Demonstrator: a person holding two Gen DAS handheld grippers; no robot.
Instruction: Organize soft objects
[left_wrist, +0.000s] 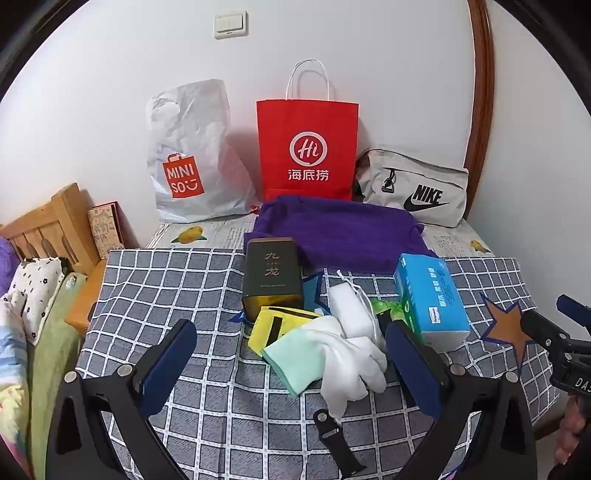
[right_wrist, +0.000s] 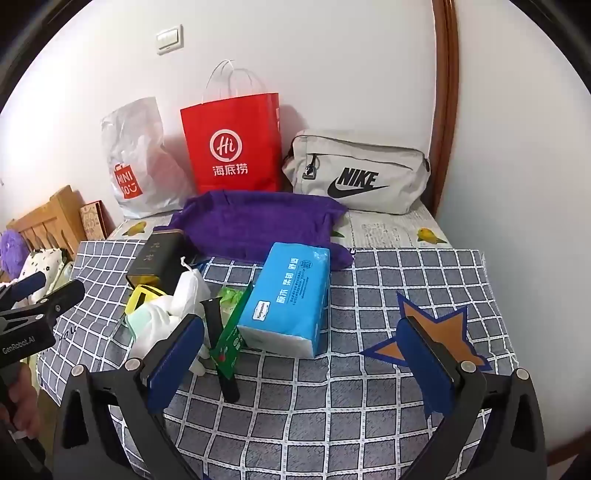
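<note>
Left wrist view, black strap partly behind right finger, green packet mostly hidden.

The left gripper points forward and down, its jaws spread wide with nothing pressed between the blue pads. The right gripper is tilted down much the same, jaws equally wide and holding nothing. Each shows at the edge of the other's view, with part of a hand wrapped round the left one's handle.
</note>
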